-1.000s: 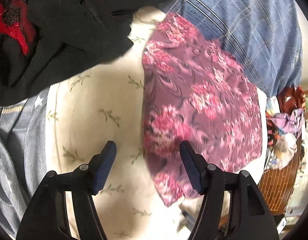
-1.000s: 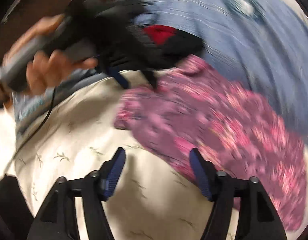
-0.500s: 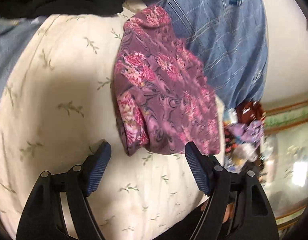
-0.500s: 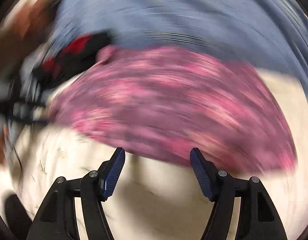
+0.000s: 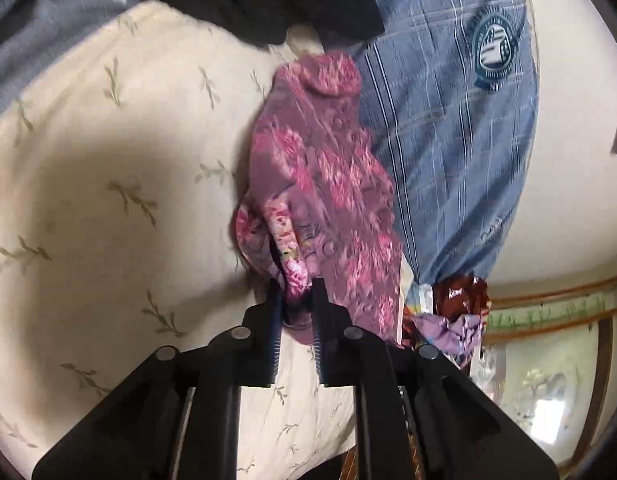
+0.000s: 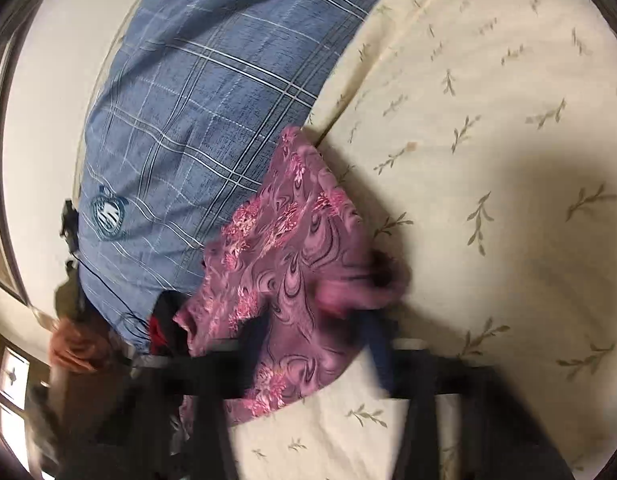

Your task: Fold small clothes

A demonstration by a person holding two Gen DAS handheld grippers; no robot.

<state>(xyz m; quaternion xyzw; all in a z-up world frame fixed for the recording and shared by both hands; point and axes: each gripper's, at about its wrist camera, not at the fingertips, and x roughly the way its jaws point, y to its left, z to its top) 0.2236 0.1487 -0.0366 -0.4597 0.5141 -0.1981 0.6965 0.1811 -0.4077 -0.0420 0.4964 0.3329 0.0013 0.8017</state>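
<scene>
The floral purple garment point(image 5: 324, 184) lies on the cream leaf-print bed cover point(image 5: 108, 184), its far side just beside a blue plaid pillow point(image 5: 448, 128), with dark clothes point(image 5: 268, 4) heaped beyond it. The left claw point(image 5: 296, 300) is closing on a bunched near edge of the fabric, which sits between its pads. The right claw point(image 6: 320, 320) is blurred in its own view (its fingers smear across the cloth), but it has drawn narrow, and the purple fabric appears gathered at its tips.

To fold well from here, I judge both claws should pinch only the top layer at matching corners, lift together just enough to free the cloth, and carry the edge evenly across. Pulling with one side alone would likely skew the crease.
</scene>
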